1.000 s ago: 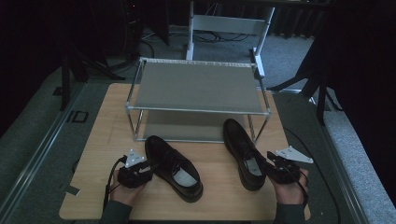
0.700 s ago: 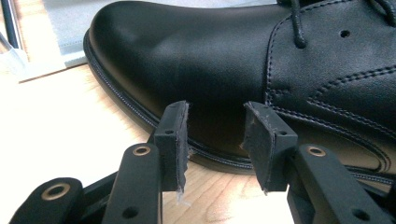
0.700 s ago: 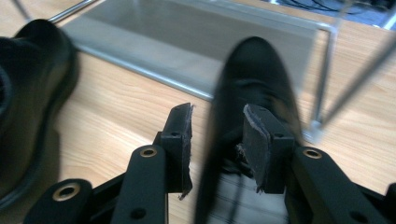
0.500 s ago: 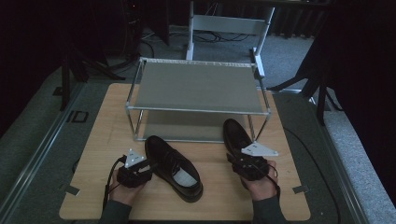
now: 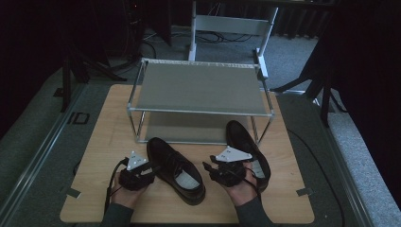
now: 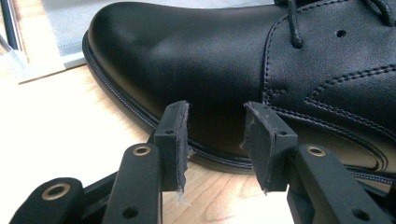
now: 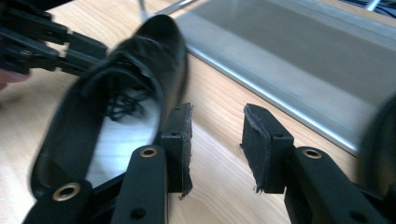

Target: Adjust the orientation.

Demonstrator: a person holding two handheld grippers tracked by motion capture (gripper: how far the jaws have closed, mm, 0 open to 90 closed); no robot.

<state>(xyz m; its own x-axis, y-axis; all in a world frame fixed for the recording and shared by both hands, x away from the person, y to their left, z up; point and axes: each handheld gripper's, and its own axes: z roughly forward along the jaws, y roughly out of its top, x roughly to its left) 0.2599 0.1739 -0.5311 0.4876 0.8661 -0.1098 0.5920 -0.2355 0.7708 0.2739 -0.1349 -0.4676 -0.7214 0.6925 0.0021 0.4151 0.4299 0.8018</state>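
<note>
Jaws, left gripper point(image 6: 215, 140): parted, nothing between the pads, tips just short of the sole edge of the left shoe point(image 6: 243, 70), pointing at its side below the laces. Jaws, right gripper point(image 7: 215, 144): parted to a similar gap, holding nothing, bare wood between them. Left shoe point(image 5: 176, 169): black lace-up, on the wooden table point(image 5: 94, 156), toe toward the shoe rack point(image 5: 201, 87), heel toward the near edge, lying roughly midway between the table's left and right edges. Right shoe point(image 5: 241, 137): black, toe by the rack's front right leg, rear part under the right gripper point(image 5: 213, 169) in the high view. Left gripper point(image 5: 144, 170): just beside the left shoe's left flank. Shoe rack: two grey shelves, metal frame, standing at the table's far edge, both shelves bare.
</note>
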